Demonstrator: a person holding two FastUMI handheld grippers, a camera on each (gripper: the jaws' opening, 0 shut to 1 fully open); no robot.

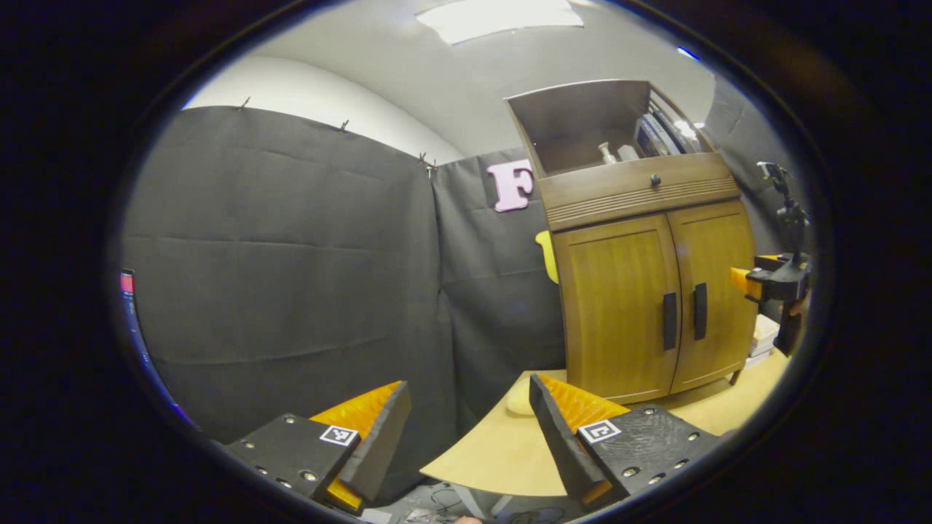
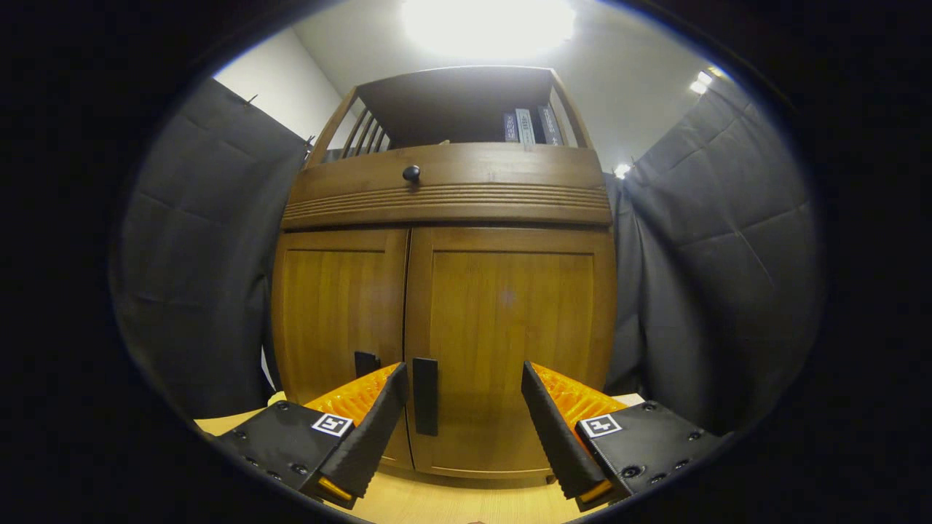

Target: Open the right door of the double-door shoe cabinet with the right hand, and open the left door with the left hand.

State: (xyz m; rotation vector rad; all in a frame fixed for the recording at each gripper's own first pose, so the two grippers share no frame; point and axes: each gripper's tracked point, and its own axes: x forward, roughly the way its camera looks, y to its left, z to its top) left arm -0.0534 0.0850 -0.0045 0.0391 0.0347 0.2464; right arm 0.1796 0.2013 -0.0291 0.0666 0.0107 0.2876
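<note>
While both doors (image 2: 510, 342) sit closed, nothing's done; right gripper (image 2: 462, 407) wide by right handle (image 2: 425, 397); left gripper (image 1: 470, 429) wide, far back.

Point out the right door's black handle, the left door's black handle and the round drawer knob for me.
Right door's black bar handle (image 2: 425, 397): right gripper view, middle of the bar.
Left door's black bar handle (image 1: 669, 321): left gripper view, middle of the bar.
Small round dark drawer knob (image 2: 411, 173): right gripper view, knob's face.
</note>
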